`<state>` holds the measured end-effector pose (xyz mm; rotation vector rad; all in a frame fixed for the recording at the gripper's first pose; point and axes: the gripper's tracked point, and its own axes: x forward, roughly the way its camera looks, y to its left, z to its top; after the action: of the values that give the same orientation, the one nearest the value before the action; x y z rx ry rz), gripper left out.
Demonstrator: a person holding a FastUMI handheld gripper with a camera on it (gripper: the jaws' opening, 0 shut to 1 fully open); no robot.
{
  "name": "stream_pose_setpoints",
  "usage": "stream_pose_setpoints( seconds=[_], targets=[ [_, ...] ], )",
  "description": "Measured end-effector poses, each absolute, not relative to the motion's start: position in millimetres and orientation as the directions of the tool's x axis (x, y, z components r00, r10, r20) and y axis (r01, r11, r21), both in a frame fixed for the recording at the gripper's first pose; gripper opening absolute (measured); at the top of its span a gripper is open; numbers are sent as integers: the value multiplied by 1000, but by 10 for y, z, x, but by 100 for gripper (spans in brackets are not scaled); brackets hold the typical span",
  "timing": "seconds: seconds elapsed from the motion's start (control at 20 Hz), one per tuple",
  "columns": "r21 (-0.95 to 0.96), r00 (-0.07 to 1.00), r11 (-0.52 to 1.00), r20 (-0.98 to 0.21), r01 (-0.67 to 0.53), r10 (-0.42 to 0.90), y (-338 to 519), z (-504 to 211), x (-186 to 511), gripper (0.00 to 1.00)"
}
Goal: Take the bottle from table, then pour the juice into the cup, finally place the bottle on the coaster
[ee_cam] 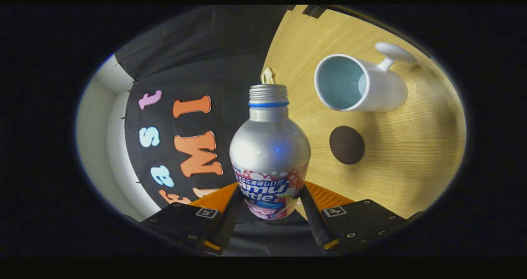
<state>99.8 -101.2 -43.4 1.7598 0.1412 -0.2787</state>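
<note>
You've got the jaws pinching the silver juice bottle (269, 151) low on its label, neck uncapped and free to pour. White mug (362, 83) and brown coaster (346, 145) sit beyond on the tabletop (411, 163), close together.

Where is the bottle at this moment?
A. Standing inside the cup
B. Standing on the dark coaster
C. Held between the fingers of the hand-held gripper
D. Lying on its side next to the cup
C: the bottle sits clamped between both fingers of the hand-held gripper, apart from the cup and coaster on the table.
</note>
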Motion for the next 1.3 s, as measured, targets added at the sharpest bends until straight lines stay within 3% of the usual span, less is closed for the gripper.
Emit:
stream_pose_setpoints(
  seconds=[1.3],
  targets=[
    [857,962,-471,-268,210,-58,-1027,-312,1122,77]
  ],
)
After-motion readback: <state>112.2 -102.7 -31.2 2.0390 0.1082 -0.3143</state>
